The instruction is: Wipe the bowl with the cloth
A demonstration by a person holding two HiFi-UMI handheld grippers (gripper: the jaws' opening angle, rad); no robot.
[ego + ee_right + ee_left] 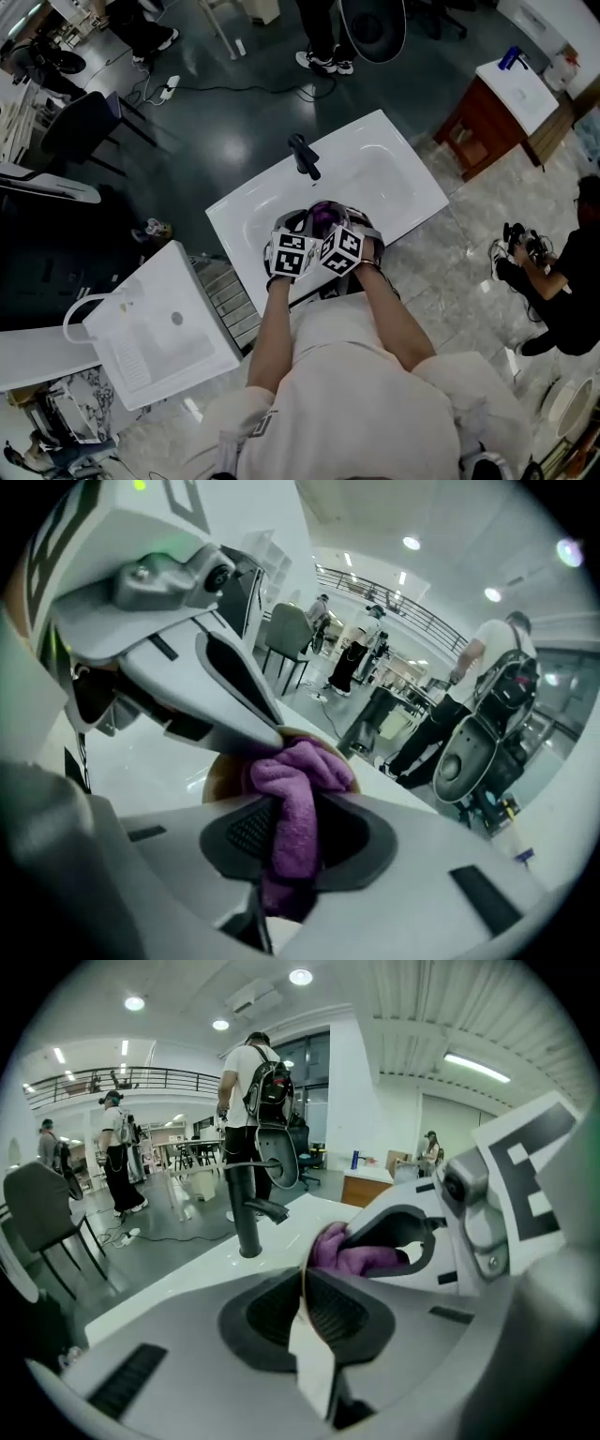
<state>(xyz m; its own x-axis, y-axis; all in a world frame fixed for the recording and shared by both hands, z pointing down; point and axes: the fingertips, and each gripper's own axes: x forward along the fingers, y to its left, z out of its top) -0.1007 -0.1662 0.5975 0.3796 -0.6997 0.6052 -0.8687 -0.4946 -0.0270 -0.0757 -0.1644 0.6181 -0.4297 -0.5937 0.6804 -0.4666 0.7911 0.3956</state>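
No readable text, labels, numbers or signs in view

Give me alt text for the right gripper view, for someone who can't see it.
The right gripper is shut on a purple cloth, pressed into a tan bowl that the left gripper grips by the rim. Behind them lie a white sink counter and people standing in a bright hall.

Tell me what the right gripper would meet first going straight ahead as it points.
Most likely the bowl: the right gripper, shut on the purple cloth, points into it, with the left gripper close above. Depth is unclear.
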